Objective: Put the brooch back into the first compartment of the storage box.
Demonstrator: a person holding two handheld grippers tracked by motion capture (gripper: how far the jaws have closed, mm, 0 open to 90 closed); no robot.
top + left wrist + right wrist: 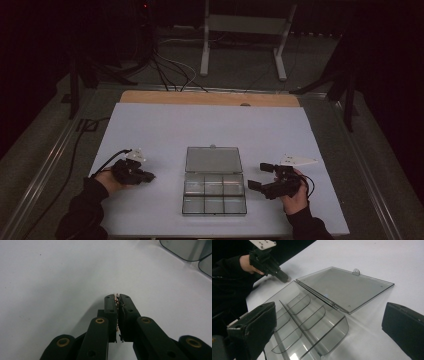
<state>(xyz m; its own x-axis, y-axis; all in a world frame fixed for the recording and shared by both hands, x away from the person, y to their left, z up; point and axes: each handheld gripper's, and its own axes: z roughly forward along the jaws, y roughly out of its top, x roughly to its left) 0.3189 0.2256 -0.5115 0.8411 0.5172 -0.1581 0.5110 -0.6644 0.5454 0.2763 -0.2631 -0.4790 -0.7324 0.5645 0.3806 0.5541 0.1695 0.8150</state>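
1. Clear compartment box [214, 194], lid [213, 159] folded flat open, lies between both grippers, apart from each.
2. Left gripper [117, 298]: jaws pressed together, nothing pinched, held low over the table.
3. Right gripper [329, 322]: jaws spread, box just ahead; likely next step: approach level and square to the wall.

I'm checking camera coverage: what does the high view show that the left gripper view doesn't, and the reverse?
High view alone: the whole clear compartment box with its lid laid open flat, the right gripper with fingers apart, the wooden table edge and a metal stand beyond. Left gripper view alone: the left gripper fingers pressed together, close up. Both: the white table sheet and part of the box.
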